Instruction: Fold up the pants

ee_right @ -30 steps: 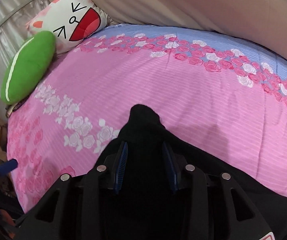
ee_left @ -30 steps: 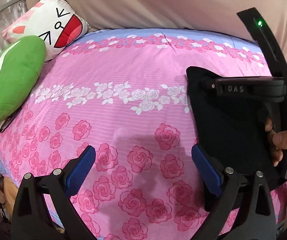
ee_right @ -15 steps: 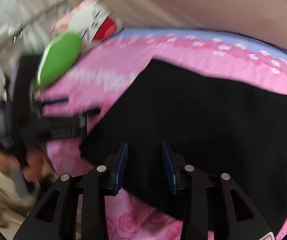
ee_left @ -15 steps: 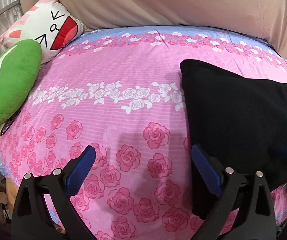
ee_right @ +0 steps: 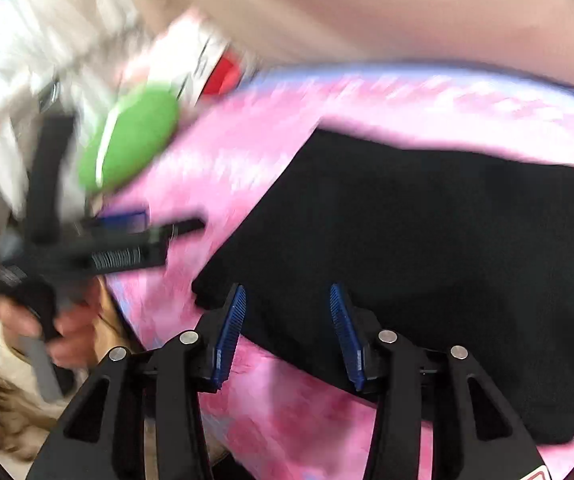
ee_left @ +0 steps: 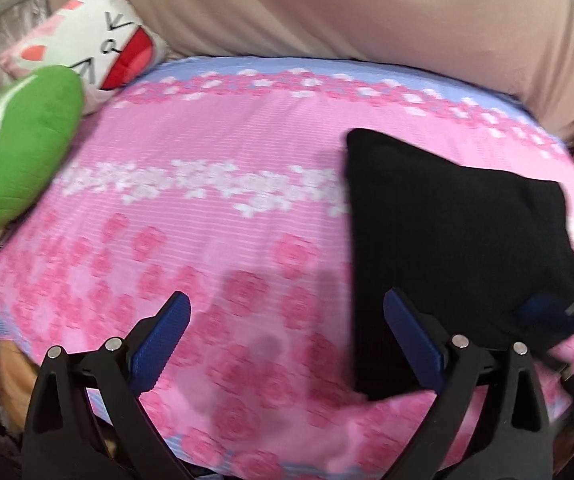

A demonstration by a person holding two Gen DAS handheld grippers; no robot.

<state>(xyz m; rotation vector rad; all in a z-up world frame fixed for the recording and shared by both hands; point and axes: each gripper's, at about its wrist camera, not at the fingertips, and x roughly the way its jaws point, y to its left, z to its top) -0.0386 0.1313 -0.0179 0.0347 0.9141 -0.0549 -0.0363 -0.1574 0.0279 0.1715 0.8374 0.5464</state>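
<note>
The black pants (ee_left: 447, 232) lie folded flat in a rough rectangle on the right half of the pink floral bed sheet (ee_left: 207, 208). My left gripper (ee_left: 287, 312) hangs open over bare sheet just left of the pants, its right finger (ee_left: 411, 332) over their near left edge. In the right wrist view, my right gripper (ee_right: 287, 308) hovers over the near left corner of the pants (ee_right: 427, 240). Its jaws are opening and no cloth is pinched between them. A hand (ee_right: 67, 320) holds the left gripper at the far left.
A green leaf-shaped cushion (ee_left: 19, 152) and a white cat-face pillow (ee_left: 95, 48) lie at the bed's far left corner. A beige cover (ee_left: 327, 12) rises behind the bed. Brown clutter (ee_right: 3, 412) sits past the bed's left edge.
The right gripper let go of the pants, which it held a second ago, and pulled back to their near edge. The pants now lie flat. The left gripper barely shifted.
</note>
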